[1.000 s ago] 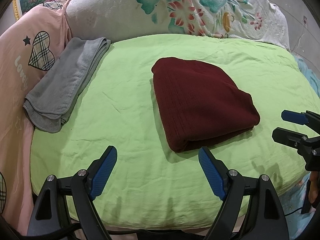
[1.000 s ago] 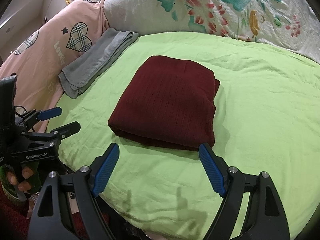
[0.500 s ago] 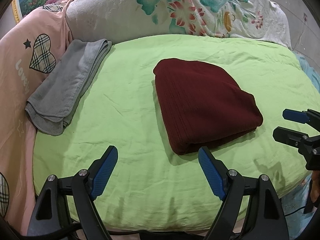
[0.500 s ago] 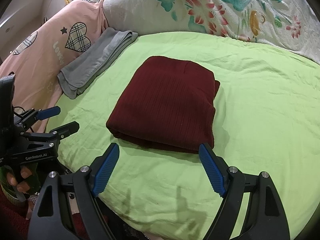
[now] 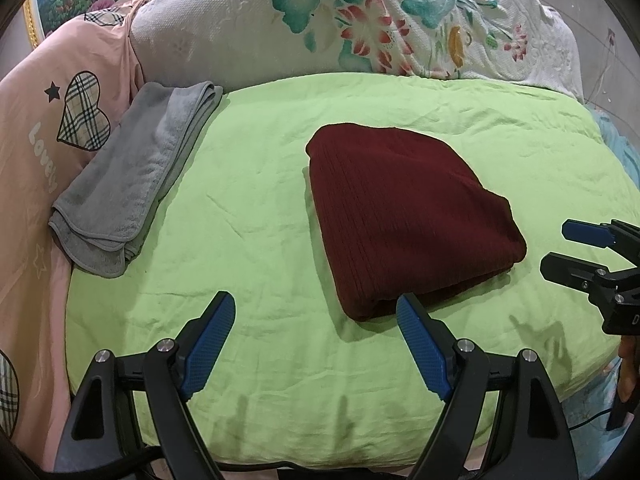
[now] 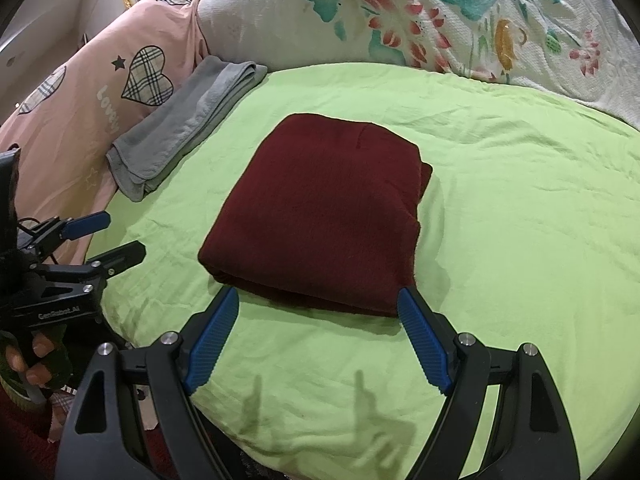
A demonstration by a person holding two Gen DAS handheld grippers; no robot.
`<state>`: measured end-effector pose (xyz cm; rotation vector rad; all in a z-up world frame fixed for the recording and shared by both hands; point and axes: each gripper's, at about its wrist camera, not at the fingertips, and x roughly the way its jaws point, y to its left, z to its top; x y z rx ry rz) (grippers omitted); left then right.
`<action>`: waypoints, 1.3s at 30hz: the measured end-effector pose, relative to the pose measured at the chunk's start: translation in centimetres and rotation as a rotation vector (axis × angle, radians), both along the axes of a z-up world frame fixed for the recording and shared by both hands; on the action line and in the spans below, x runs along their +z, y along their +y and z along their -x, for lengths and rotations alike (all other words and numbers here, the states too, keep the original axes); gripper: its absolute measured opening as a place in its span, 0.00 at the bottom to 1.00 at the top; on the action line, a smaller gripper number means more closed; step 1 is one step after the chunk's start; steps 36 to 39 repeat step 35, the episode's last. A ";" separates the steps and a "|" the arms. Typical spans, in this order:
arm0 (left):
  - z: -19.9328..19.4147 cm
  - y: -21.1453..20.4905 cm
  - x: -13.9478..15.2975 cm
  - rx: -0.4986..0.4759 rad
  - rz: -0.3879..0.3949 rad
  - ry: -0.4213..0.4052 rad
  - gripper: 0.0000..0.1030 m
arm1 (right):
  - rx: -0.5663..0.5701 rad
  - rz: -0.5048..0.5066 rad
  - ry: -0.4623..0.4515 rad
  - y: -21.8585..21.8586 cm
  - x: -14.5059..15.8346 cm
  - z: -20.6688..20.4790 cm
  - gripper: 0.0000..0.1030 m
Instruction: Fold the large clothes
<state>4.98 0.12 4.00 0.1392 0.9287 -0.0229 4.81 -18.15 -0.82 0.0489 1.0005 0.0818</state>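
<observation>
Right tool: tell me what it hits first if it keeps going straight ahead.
Most likely the near folded edge of the maroon garment, which lies just past the right tool and between its open fingertips. Height above the green sheet is unclear.

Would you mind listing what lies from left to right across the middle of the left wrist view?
Pink heart-print bedding → folded grey towel → bare green sheet → folded maroon garment → right tool, open at the picture's right edge.
</observation>
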 end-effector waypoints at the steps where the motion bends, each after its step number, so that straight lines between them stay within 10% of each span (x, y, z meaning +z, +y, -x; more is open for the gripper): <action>1: -0.1 0.0 0.0 0.000 0.001 -0.001 0.81 | -0.001 -0.001 0.001 -0.1 0.0 -0.1 0.79; 39: -1.2 -0.4 0.2 -0.010 0.008 -0.005 0.81 | 0.000 -0.008 0.003 -0.3 0.0 -0.9 0.79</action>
